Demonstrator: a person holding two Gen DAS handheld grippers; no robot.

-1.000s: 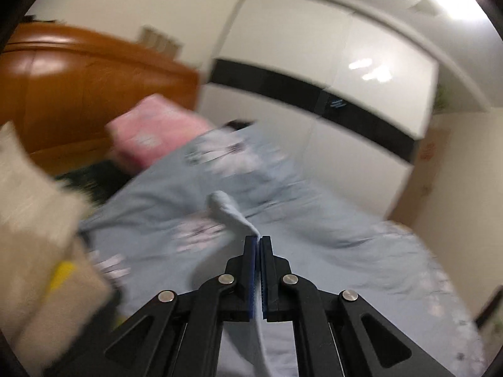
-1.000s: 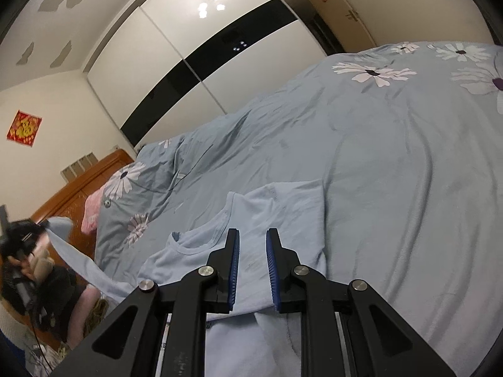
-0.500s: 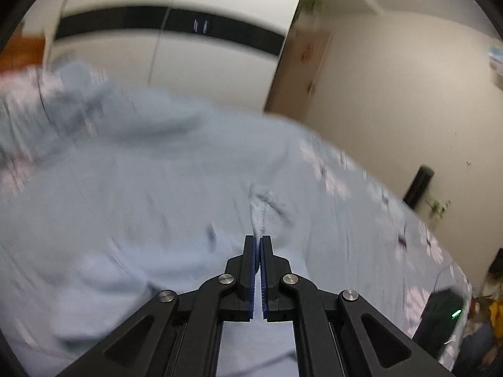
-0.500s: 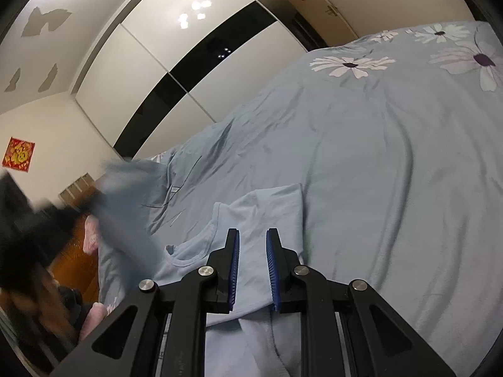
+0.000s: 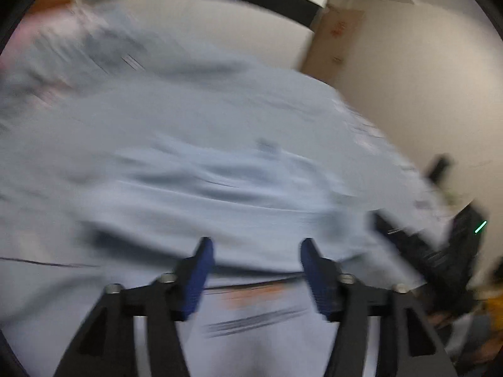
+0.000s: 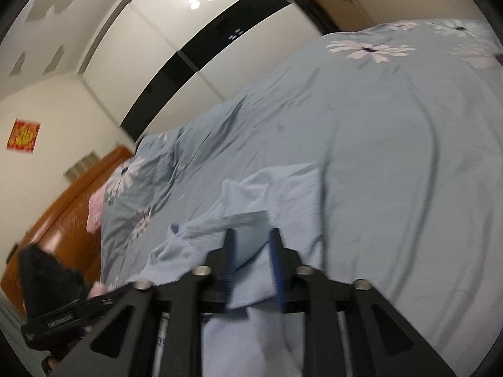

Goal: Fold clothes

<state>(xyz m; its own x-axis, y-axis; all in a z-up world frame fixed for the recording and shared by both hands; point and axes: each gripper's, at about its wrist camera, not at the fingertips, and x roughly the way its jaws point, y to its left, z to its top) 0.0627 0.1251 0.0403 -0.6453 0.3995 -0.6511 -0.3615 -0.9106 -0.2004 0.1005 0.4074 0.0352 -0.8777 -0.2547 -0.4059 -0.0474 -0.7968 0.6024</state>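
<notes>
A light blue T-shirt (image 6: 267, 194) lies on the bed, one sleeve folded over its body. In the blurred left wrist view the shirt (image 5: 220, 194) fills the middle. My left gripper (image 5: 254, 251) is open wide just above the shirt, holding nothing. My right gripper (image 6: 251, 238) has its jaws a finger's width apart, with the shirt's cloth showing between and under them; I cannot tell if they pinch it. The other tool shows dark at the lower left of the right wrist view (image 6: 63, 317).
The bed has a blue flowered cover (image 6: 393, 110). A wooden headboard (image 6: 63, 213) and a pink pillow (image 6: 96, 207) are at the left. White wardrobe doors with a black band (image 6: 204, 47) stand behind the bed. A wall (image 5: 424, 78) is on the right.
My left gripper swung from the headboard side over the shirt and opened, letting go of the sleeve, which now lies on the shirt. The right gripper barely moved.
</notes>
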